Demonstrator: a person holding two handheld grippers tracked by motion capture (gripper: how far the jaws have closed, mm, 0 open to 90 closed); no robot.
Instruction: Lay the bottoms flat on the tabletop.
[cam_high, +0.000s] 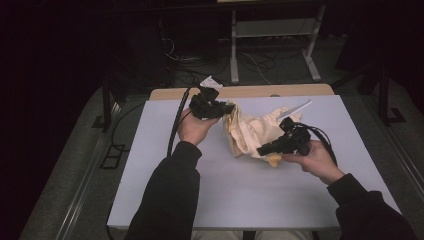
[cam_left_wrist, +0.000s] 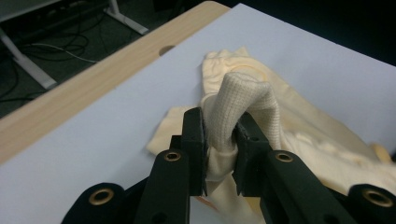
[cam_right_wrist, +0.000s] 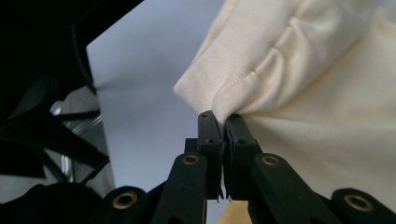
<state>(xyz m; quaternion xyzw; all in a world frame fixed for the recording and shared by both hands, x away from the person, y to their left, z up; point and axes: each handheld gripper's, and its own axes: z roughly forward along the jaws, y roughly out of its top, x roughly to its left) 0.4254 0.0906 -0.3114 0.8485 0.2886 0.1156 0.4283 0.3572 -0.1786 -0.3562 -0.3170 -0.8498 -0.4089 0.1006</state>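
With the left tongs (cam_left_wrist: 219, 140) clamped on the ribbed cuff and the right tongs (cam_right_wrist: 223, 133) pinching a hem of the crumpled cream knitted garment (cam_high: 250, 131) between them, we lift evenly off the pale worktop (cam_high: 250, 190) to spread it.

Left gripper (cam_high: 227, 109) and right gripper (cam_high: 264, 148), fingers clamped, above the table.
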